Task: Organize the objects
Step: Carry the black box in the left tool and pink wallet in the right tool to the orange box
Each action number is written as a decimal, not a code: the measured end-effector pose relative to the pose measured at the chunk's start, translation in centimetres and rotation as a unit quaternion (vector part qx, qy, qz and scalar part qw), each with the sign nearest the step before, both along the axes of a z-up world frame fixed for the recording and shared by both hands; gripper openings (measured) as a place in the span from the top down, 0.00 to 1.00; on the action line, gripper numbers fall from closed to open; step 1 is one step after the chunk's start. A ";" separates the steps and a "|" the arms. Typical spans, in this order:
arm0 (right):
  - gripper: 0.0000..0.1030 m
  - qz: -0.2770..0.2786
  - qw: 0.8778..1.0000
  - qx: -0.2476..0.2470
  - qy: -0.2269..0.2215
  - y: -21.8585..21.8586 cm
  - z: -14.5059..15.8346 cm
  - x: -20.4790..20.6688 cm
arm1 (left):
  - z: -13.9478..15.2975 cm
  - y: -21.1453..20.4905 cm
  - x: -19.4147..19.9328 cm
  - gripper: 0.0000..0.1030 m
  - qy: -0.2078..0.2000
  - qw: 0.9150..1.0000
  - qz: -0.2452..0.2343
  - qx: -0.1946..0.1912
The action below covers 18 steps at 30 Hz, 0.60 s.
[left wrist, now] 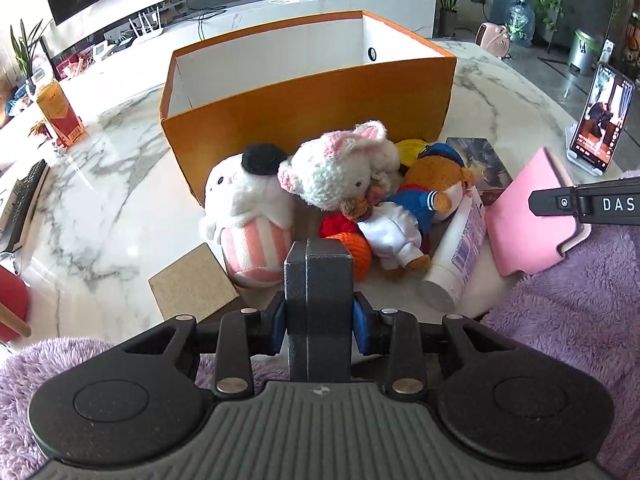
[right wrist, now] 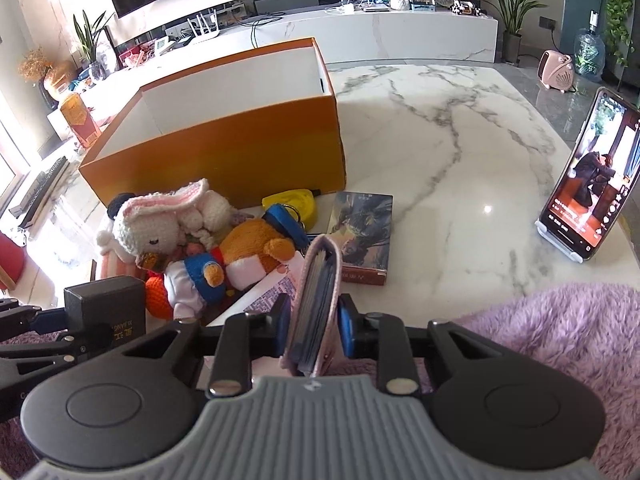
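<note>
Jaws clamped: left gripper (left wrist: 319, 316) on black box (left wrist: 319, 280), right gripper (right wrist: 314, 316) on pink wallet (right wrist: 316, 300), both tilted down.

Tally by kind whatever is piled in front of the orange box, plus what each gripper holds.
Plush toys: 3 (seal, bunny, duck)
Tube: 1
Book: 1
Yellow item: 1
Held dark box: 1
Held pink wallet: 1
Total: 8
</note>
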State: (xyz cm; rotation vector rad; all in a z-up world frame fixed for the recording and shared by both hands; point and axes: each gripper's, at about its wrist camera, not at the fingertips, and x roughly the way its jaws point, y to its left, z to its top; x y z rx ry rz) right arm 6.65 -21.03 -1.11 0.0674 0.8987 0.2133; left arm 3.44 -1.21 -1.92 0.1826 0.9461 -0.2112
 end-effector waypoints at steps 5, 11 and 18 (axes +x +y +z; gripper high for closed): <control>0.82 0.006 1.000 0.008 -0.009 0.0 1.0 -0.2 | 2.3 0.5 -0.5 0.63 -0.025 0.999 0.000 -0.030; 0.82 0.033 0.998 0.001 -0.046 1.1 3.6 0.2 | 5.6 1.2 0.7 0.63 -0.053 0.996 -0.004 -0.068; 0.82 0.078 0.993 0.018 -0.086 2.5 7.2 2.4 | 8.7 1.4 3.4 0.63 -0.086 0.993 -0.030 -0.072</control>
